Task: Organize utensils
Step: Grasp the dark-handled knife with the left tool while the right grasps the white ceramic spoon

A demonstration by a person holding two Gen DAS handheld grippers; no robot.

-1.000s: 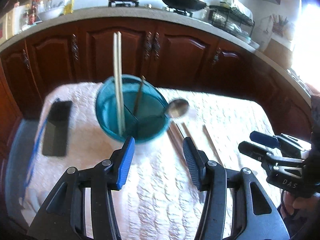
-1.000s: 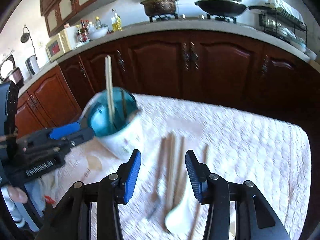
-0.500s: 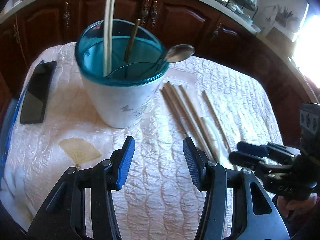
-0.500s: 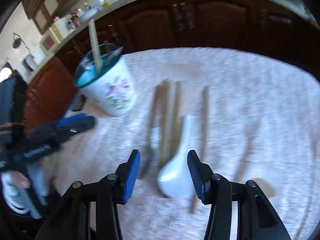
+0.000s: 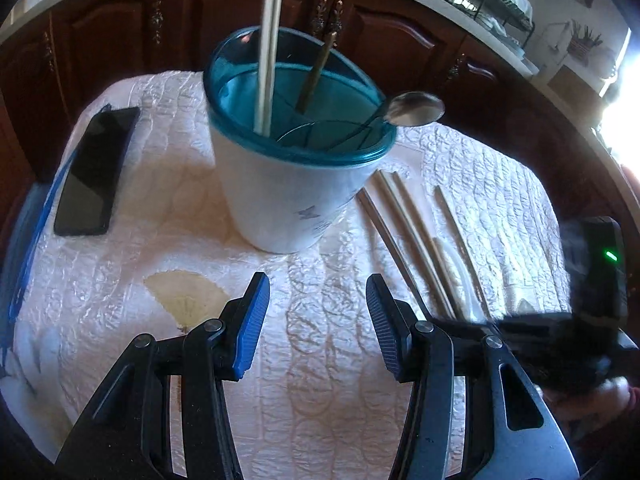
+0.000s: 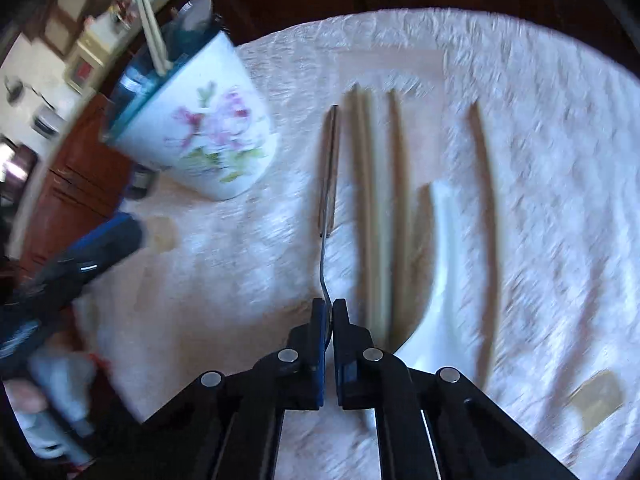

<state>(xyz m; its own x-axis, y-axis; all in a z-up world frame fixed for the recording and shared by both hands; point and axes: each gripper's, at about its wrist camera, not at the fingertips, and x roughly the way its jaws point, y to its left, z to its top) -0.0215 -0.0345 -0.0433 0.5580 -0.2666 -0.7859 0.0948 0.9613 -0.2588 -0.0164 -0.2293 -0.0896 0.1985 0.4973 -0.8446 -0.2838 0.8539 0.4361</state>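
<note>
Utensils lie in a row on the quilted tabletop (image 6: pixel 540 128); the right gripper (image 6: pixel 329 314) has just clenched its fingers on the metal fork (image 6: pixel 329 168) stretching ahead of them. Left gripper (image 5: pixel 318 312) fingers gape, released, the holder cup (image 5: pixel 288 196) beyond them.

- right gripper (image 6: pixel 329 314): jaws pinched nearly together, clamped on the thin metal neck of a utensil (image 6: pixel 329 168) (fork or spoon, its head end hidden by the jaws); the jaws have just been closing. Points steeply down at the table.
- left gripper (image 5: pixel 318 320): jaws wide apart, nothing between the blue pads, hovering above the cloth, tilted down.
- a hand (image 5: pixel 612 396) shows behind the right gripper in the left wrist view (blurred, fingers unclear).
</note>
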